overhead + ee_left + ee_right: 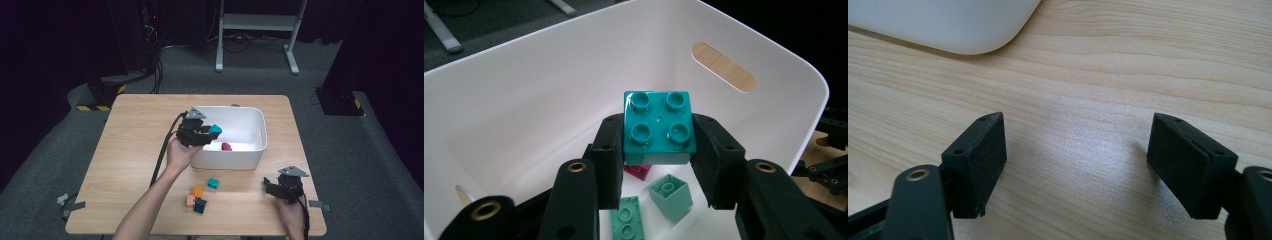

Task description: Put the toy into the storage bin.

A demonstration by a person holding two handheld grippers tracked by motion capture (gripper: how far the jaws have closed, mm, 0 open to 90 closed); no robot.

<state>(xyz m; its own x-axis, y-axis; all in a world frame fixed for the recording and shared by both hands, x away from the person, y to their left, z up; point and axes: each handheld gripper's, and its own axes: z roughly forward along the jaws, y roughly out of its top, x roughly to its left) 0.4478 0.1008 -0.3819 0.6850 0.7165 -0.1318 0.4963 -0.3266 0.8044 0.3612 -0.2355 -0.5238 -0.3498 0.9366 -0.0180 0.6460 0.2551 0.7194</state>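
My left gripper (206, 133) hangs over the white bin (260, 131), shut on a teal four-stud brick (658, 127), also seen from above as the teal brick (215, 129). Below it in the bin lie a magenta brick (226, 146), a pale green brick (670, 195) and a green flat brick (626, 219). On the table in front of the bin sit a teal brick (213, 183), an orange brick (197, 191), a salmon brick (190, 200) and a dark teal brick (200, 205). My right gripper (1078, 160) rests low over bare wood at the front right, open and empty.
The wooden table (130, 135) has free room on its left half. The bin's rounded corner (973, 30) lies just ahead of the right gripper. A slot handle (723, 66) is cut in the bin's far wall. Beyond the table stands a white frame (257, 22).
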